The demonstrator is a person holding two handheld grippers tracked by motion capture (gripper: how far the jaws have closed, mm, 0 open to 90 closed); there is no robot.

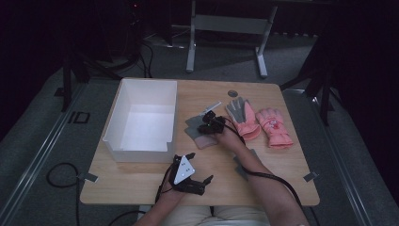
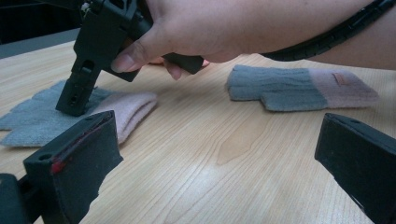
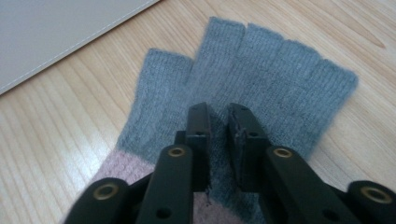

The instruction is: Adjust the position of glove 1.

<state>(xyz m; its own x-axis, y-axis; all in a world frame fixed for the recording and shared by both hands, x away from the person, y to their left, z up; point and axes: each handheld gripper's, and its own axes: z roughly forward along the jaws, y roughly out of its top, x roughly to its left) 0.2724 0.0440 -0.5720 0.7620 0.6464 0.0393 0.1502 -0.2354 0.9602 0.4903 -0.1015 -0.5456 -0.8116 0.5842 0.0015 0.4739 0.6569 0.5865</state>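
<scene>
A grey knit fingerless glove with a pink cuff (image 1: 197, 133) (image 3: 275, 74) lies flat near the table's middle. My right gripper (image 1: 209, 123) (image 3: 219, 126) stands down on its palm area, jaws drawn nearly together with a pinch of the grey knit between them. In the left gripper view that same right gripper (image 2: 77, 100) presses onto the glove (image 2: 28, 119). A second grey-and-pink knit glove (image 2: 299, 86) (image 1: 243, 165) lies partly under the right forearm. My left gripper (image 1: 198, 167) (image 2: 215, 158) rests near the front edge, jaws wide apart with only bare table between them.
A white open box (image 1: 141, 117) (image 3: 56, 32) sits on the table's left half, close to the glove. Two pink padded gloves (image 1: 242, 117) (image 1: 274, 127) lie at the right. A small pale object (image 1: 211, 107) and a round grommet (image 1: 232, 93) are farther back.
</scene>
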